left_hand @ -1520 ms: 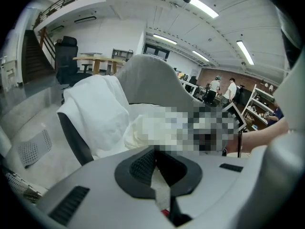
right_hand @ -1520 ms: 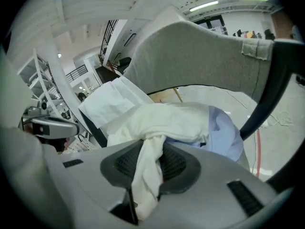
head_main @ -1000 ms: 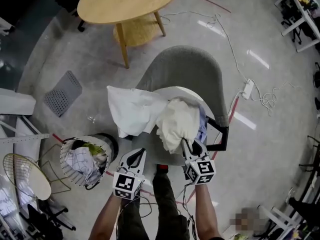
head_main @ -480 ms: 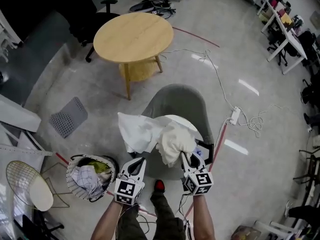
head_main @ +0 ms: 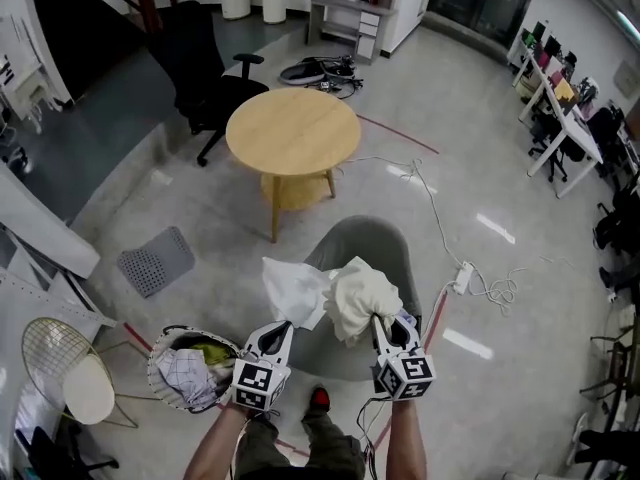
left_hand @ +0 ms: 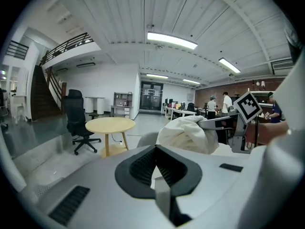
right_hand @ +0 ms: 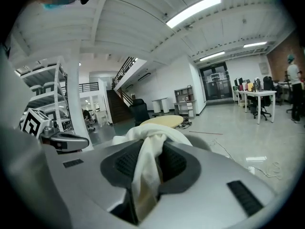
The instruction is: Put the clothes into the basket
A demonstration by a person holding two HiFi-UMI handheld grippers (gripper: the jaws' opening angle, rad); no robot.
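Floor [head_main: 520,168], pale and glossy, runs through an open office. On it stand a round wooden table [head_main: 292,133], a black office chair [head_main: 205,63] beyond it and a grey chair [head_main: 365,243] nearer. The left tool [head_main: 284,324] is clamped on a white cloth [head_main: 295,288] and the right tool [head_main: 378,319] on a cream garment [head_main: 362,298], both held over the grey chair. The basket [head_main: 152,368], already holding clothes, stands on the floor at lower left.

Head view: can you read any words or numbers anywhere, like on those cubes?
None: no words or numbers can be read in any view.
Left cube and right cube: only black-and-white square patterns, no letters.
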